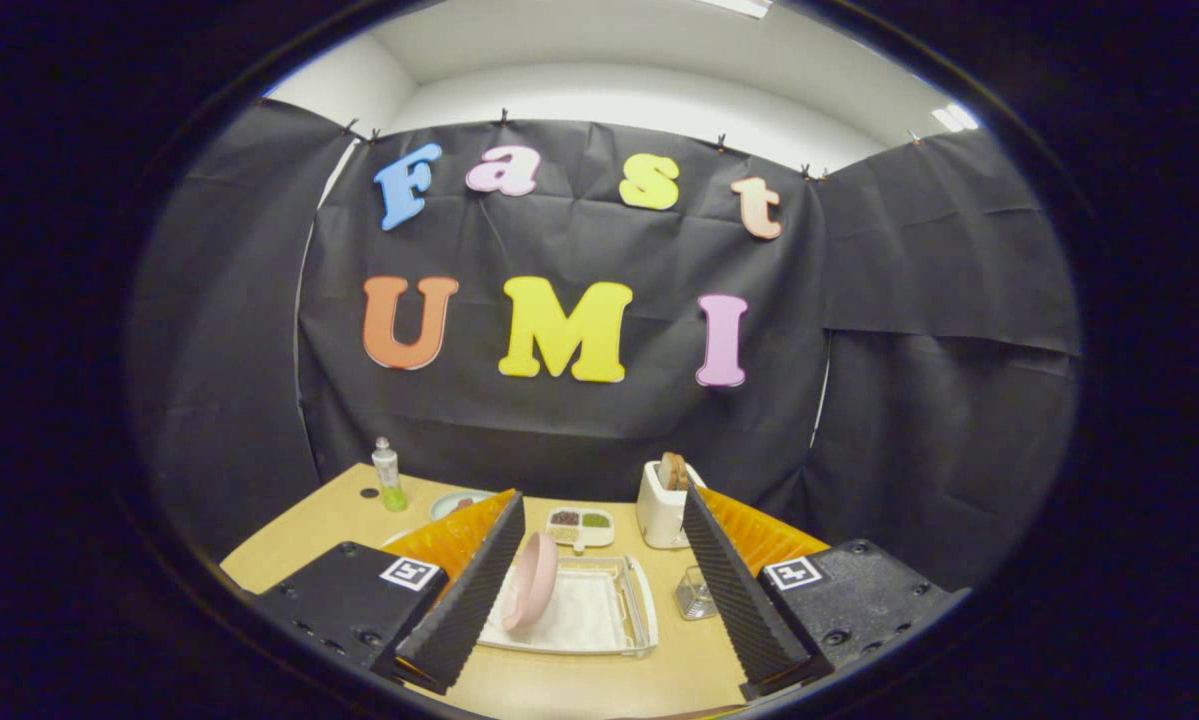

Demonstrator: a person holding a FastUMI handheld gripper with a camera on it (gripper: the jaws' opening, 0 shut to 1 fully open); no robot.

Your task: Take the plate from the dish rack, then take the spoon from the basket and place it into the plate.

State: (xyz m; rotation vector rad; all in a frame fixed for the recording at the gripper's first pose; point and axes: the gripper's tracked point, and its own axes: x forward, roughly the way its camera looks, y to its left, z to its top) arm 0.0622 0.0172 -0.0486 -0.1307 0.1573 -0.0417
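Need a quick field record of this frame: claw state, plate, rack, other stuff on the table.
claw: claw open, fingers spread wide, holding nothing
plate: pink plate standing on edge in the dish rack, between the fingers, untouched
dish rack: white dish rack on the wooden table, just ahead of the fingers
beyond rack: small sectioned tray, white toaster with bread in it
far side: bottle with green liquid
beside rack: small clear container
spoon and basket: cannot tell
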